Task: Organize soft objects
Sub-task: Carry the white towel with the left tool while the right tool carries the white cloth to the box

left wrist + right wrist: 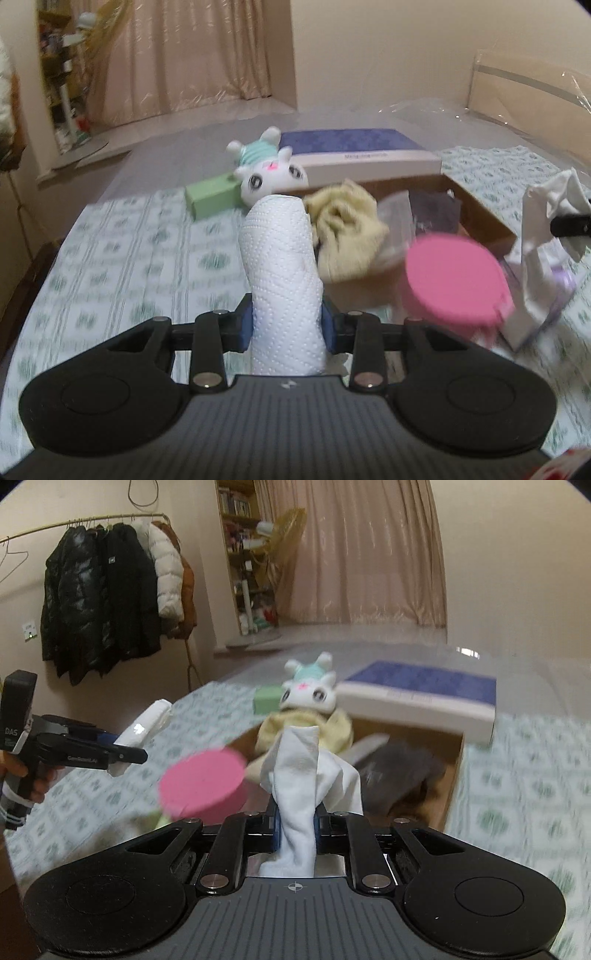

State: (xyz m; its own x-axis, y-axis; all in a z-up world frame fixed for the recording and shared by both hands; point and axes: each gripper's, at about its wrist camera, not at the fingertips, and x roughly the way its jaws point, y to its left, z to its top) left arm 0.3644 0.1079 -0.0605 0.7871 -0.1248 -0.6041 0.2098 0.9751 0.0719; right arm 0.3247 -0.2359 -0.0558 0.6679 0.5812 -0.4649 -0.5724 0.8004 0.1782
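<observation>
Clamped between the left gripper's (288, 328) pads, a paper roll (280, 273) is held above the bed (122, 258). A white cloth (303, 794) is pinched by the right gripper (295, 830). Inside the box (452, 786), a yellow cloth (343, 229) and a grey cloth (399, 775) are seen, a plush (269, 173) behind. Hanging coats (107, 598) are shown only by the right view.

A rolled white paper towel (282, 280), dimpled in texture, stands up between the left tongs (287, 325), pinched near its base. A limp white sock (301, 794) droops from the right tongs (295, 827), clamped at its middle. A crumpled yellow cloth (343, 232) lies on the near edge of the open cardboard box (484, 218), with a dark grey cloth (399, 775) inside. A white bunny plush (271, 173) lies behind the box.
</observation>
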